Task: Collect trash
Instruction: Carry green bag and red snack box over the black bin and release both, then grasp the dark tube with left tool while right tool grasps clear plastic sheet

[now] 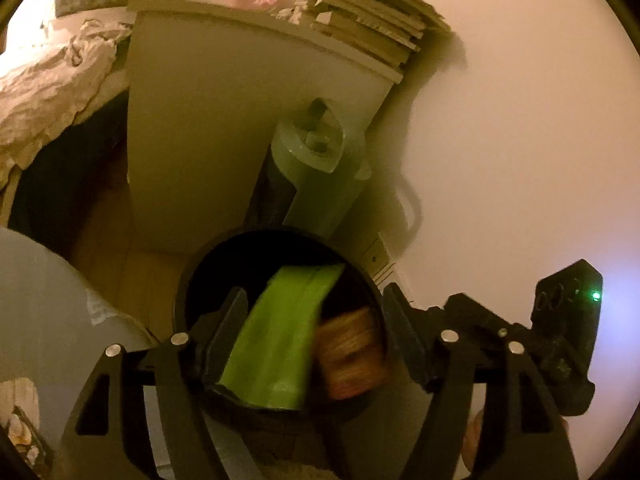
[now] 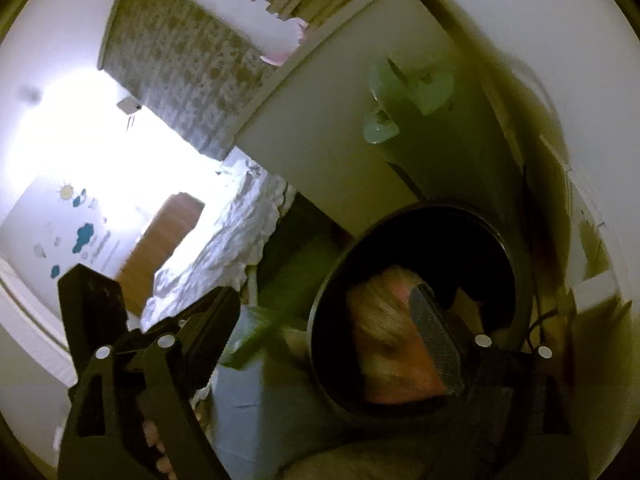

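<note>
A round black trash bin [image 1: 188, 280] stands on the floor below my left gripper [image 1: 316, 308], whose jaws are wide open over the bin's mouth. A bright green wrapper [image 1: 280, 336] lies in the bin against the left finger [image 1: 224, 320], and a blurred orange-brown packet [image 1: 352, 356] lies beside it. In the right wrist view the same bin [image 2: 516, 264] holds a blurred pale and reddish piece of trash [image 2: 384, 336]. My right gripper [image 2: 332, 312] is wide open, with its right finger [image 2: 436, 328] inside the bin and its left finger [image 2: 208, 320] outside.
A white cabinet [image 1: 224, 128] stands behind the bin with stacked cardboard [image 1: 368, 16] on top. A grey rolled object [image 1: 320, 176] leans against it. A rumpled bed [image 1: 44, 84] lies to the left. A white wall [image 1: 520, 140] is at right.
</note>
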Tool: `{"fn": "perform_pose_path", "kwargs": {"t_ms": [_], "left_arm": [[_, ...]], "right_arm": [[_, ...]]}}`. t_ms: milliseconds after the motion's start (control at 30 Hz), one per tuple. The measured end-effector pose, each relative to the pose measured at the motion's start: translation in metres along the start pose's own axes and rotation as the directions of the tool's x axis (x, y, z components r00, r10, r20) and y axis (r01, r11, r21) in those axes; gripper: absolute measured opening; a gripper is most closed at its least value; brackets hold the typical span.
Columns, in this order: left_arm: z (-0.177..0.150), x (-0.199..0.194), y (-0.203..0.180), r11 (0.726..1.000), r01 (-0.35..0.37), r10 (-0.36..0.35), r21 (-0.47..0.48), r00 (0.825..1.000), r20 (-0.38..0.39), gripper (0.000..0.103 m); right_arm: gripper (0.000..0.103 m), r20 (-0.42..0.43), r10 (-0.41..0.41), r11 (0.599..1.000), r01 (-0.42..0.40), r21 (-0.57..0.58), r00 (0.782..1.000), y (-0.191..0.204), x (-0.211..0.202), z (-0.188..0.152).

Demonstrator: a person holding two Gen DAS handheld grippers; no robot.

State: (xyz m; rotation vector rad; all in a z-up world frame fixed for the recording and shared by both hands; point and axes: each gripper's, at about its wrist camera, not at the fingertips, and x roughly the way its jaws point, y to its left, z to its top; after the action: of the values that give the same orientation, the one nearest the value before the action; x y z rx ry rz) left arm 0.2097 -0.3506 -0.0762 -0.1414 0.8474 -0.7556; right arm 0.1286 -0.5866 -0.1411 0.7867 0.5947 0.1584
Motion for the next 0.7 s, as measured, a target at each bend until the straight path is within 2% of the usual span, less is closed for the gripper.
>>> {"fn": "perform_pose_path", "kwargs": {"t_ms": [233,367,433,533,600,700], "left_arm": [[-0.009,-0.047,0.004,1.0,-0.025,0.025,-0.008,0.998,0.049,0.07],[-0.026,-0.093,0.03,0.995,-0.064,0.071,-0.073,0.992,0.099,0.07],[-0.038,-0.119,0.053,0.986,-0.105,0.12,-0.128,0.985,0.122,0.07],[-0.056,-0.16,0.09,0.961,-0.173,0.208,-0.214,0.966,0.152,0.07],[-0.071,-0.191,0.124,0.923,-0.253,0.306,-0.291,0.939,0.156,0.07],[-0.092,-0.223,0.173,0.861,-0.326,0.403,-0.392,0.906,0.131,0.07]], "right_arm": [[0.085,-0.044,-0.003,1.0,0.002,-0.024,0.999,0.012,-0.001,-0.012],[0.085,-0.101,0.015,0.996,-0.024,-0.084,0.995,0.038,0.004,-0.026],[0.085,-0.137,0.021,0.99,-0.04,-0.137,0.99,0.058,0.007,-0.033],[0.085,-0.192,0.03,0.975,-0.071,-0.21,0.981,0.086,0.015,-0.045],[0.085,-0.229,0.035,0.963,-0.094,-0.251,0.973,0.103,0.021,-0.053],[0.085,-0.297,0.043,0.937,-0.142,-0.319,0.954,0.136,0.033,-0.066]]}}
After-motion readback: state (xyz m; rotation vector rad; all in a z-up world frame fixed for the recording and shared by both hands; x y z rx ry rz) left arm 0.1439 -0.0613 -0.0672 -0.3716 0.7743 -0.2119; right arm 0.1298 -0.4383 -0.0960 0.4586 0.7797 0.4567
